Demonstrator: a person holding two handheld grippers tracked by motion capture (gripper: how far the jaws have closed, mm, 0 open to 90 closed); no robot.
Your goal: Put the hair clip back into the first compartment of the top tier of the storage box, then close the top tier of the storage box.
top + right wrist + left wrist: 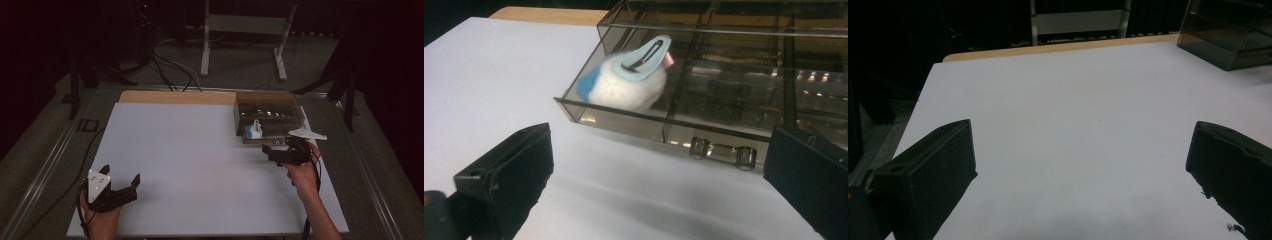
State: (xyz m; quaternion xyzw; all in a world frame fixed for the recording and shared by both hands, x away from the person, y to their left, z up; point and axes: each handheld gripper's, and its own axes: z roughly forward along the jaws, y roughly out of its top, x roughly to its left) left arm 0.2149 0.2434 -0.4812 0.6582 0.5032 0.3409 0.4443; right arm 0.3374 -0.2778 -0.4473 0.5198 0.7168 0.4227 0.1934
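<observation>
A smoked clear organiser box stands at the back right of the white board, its bottom drawer pulled out toward me. In the drawer's left compartment lies a white plush toy with blue patches. In the right gripper view the plush toy rests against the drawer's front wall, left of the clear handle. My right gripper is open just in front of the drawer, holding nothing. My left gripper is open at the board's near left, over bare board.
A strip of wooden tabletop shows behind the board. Cables and a metal stand sit on the floor beyond. The organiser box appears at the far right of the left gripper view.
</observation>
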